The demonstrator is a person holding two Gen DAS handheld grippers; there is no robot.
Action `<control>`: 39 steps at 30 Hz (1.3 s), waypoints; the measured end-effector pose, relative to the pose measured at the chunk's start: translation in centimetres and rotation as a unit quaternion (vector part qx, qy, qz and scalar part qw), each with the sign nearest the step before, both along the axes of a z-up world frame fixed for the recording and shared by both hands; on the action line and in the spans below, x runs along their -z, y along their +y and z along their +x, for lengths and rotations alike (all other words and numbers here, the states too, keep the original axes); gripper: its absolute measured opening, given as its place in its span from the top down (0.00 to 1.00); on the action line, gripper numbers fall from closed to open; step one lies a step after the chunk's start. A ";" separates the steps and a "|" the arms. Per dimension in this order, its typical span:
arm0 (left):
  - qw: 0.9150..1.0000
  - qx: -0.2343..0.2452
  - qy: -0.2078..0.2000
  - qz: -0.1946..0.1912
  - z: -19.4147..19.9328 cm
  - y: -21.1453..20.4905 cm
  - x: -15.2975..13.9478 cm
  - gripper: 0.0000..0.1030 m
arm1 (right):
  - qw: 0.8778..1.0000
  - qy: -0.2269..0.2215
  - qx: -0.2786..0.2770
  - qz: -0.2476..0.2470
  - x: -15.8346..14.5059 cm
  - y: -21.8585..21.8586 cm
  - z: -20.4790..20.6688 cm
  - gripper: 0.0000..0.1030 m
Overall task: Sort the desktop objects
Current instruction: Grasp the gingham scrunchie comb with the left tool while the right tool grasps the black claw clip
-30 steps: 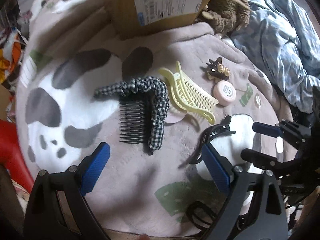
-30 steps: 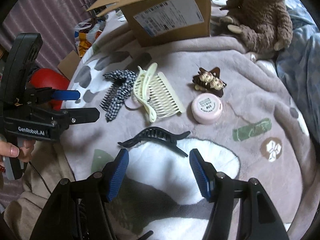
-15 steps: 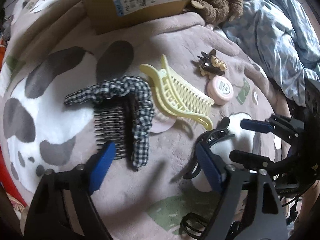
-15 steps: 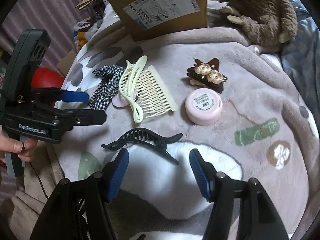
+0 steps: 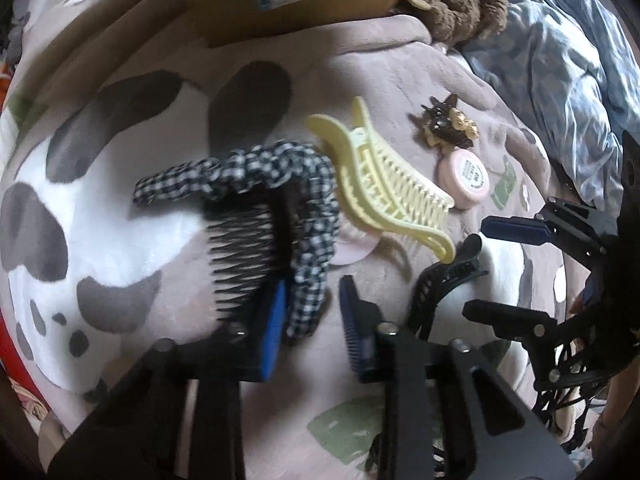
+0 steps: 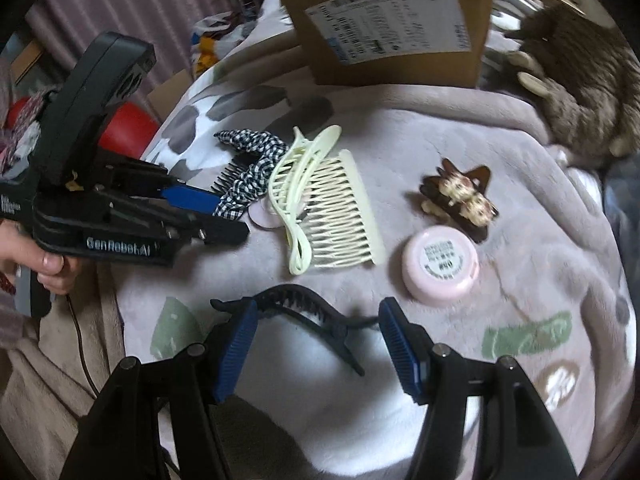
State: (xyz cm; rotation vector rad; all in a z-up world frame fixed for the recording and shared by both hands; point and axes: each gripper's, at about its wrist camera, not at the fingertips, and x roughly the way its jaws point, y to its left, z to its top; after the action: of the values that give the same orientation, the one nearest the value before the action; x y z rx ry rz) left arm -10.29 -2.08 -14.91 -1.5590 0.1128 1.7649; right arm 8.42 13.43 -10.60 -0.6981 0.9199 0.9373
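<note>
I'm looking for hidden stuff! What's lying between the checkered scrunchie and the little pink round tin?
The pale yellow hair claw and yellow comb lie between the checkered scrunchie and pink tin, clearest in the right wrist view.

Crowded left of the pink tin: yellow comb, checked scrunchie, left gripper packed close. Open blanket right of it. Blocked behind by cardboard box, probably plush toy.

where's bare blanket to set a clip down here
Free: the blanket between the pink tin, cardboard box and plush toy. Crowded: the yellow comb, gingham scrunchie and black claw clip.
</note>
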 end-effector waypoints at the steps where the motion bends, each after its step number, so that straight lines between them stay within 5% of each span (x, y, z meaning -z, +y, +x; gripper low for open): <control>1: 1.000 0.001 0.000 -0.003 -0.1 -0.1 0.1 0.86 | 1.000 -0.002 -0.006 -0.004 0.2 0.2 0.0 0.38; 16: 1.000 0.004 -0.015 0.003 0.6 -0.2 -0.3 0.89 | 0.991 -0.047 -0.080 -0.096 3.2 0.9 -0.8 0.39; 21: 1.000 0.011 0.001 0.005 1.1 -0.4 -1.3 0.89 | 0.993 -0.040 -0.068 -0.084 2.9 0.3 -0.3 0.63; 23: 1.000 0.005 0.001 0.002 0.9 -0.6 -1.4 0.89 | 0.994 -0.033 -0.066 -0.078 2.7 0.1 -0.2 0.82; 39: 1.000 -0.014 0.014 0.020 1.3 -3.1 -3.6 0.90 | 0.999 0.001 -0.039 -0.031 1.5 -1.0 -3.3 0.82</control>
State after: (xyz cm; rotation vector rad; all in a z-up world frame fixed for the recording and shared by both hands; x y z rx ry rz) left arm -9.00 -5.16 -11.34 -1.5155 0.0692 1.8006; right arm 5.07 12.47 -12.08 -0.7900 0.9314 0.9825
